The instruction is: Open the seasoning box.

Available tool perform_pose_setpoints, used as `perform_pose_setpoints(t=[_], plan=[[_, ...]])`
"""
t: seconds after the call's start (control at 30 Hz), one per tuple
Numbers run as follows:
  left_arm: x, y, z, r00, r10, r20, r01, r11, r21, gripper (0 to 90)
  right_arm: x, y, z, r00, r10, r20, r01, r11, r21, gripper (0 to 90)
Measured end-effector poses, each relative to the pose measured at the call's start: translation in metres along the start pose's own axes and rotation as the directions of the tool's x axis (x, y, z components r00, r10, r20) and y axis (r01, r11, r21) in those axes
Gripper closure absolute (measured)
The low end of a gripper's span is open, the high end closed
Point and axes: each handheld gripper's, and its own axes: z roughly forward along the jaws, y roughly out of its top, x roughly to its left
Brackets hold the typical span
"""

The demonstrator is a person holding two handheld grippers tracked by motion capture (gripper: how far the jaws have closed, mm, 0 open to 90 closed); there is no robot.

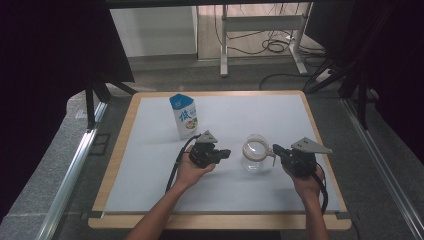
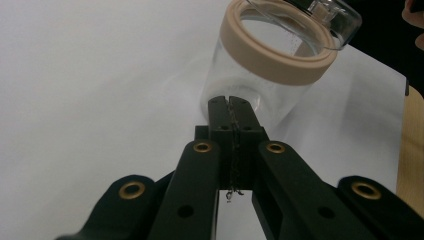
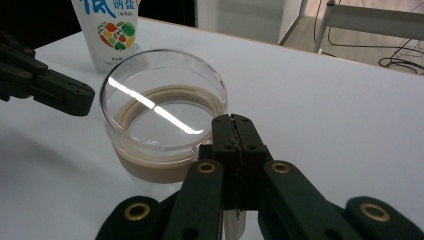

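Note:
A clear glass jar (image 1: 256, 156) with a beige ring (image 2: 272, 55) stands on the white mat, right of centre. Its clear lid (image 3: 160, 100) sits tilted above the ring (image 3: 150, 170). My left gripper (image 1: 227, 153) lies left of the jar, pointing at it with jaws shut and nothing between them; its tips (image 2: 231, 102) stop just short of the glass wall (image 2: 225, 80). My right gripper (image 1: 275, 149) comes in from the jar's right with jaws shut, its tips (image 3: 232, 120) at the lid's near rim. A blue-and-white carton (image 1: 184, 116) stands upright behind, to the left.
The white mat (image 1: 150, 175) covers a wooden table (image 1: 116, 165) with edges close on all sides. Beyond the far edge, a desk frame (image 1: 225, 45) and cables (image 1: 272, 46) are on the floor. Dark curtains (image 1: 45, 75) hang at both sides.

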Motion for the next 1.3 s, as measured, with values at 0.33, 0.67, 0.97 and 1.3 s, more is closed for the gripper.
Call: perform_pose_setpoints(t=[0.33, 0.67, 0.97, 1.3], plan=[[-0.011, 0.021, 0.01, 0.9992, 0.029, 0.03, -0.028, 0.9995, -0.01, 90.0, 0.0, 0.0, 0.0, 1.0, 0.0, 0.0, 0.0, 1.0, 0.0, 89.7], [-0.018, 0.031, 0.016, 0.9978, 0.049, 0.044, -0.048, 0.9988, -0.004, 90.0, 0.0, -0.001, 0.0, 1.0, 0.002, 0.0, -0.002, 1.0, -0.002, 89.7], [-0.018, 0.033, 0.016, 0.9974, 0.05, 0.051, -0.049, 0.9988, -0.006, 90.0, 0.008, -0.001, -0.005, 0.9999, -0.005, -0.01, 0.005, 1.0, -0.014, 89.6], [-0.018, 0.034, 0.016, 0.9969, 0.047, 0.064, -0.047, 0.9989, -0.002, 90.0, 0.026, -0.028, -0.008, 0.9918, 0.022, -0.126, -0.02, 1.0, 0.012, 71.1]])
